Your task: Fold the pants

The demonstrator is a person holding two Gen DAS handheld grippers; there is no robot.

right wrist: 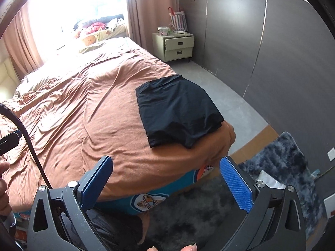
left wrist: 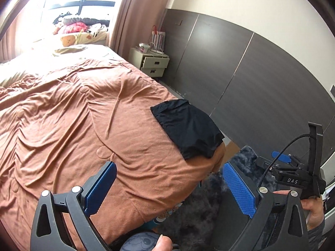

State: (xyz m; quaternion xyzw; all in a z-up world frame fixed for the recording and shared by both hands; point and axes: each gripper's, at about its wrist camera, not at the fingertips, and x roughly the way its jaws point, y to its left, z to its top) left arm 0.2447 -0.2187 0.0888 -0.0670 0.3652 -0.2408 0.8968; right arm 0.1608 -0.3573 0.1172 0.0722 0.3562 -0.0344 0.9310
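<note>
The black pants (left wrist: 186, 127) (right wrist: 178, 108) lie folded into a compact rectangle at the near right corner of the bed, on the brown cover (left wrist: 83, 125) (right wrist: 73, 115). My left gripper (left wrist: 169, 165) hangs open above the bed's front edge, short of the pants, and nothing sits between its blue pads (left wrist: 238, 190). My right gripper (right wrist: 165, 160) is open too, above the bed's front edge and short of the pants, and its blue pads (right wrist: 235, 184) hold nothing. Neither gripper touches the fabric. Part of the right gripper's black housing (left wrist: 293, 179) shows at the right of the left wrist view.
A cream nightstand (left wrist: 150, 62) (right wrist: 175, 46) with two drawers stands past the bed against dark wall panels (left wrist: 251, 73) (right wrist: 272, 41). A dark shaggy rug (right wrist: 282, 156) covers the floor by the bed corner. A hand (left wrist: 314, 209) grips a handle. Pillows and clothes lie by the bright window (right wrist: 94, 27).
</note>
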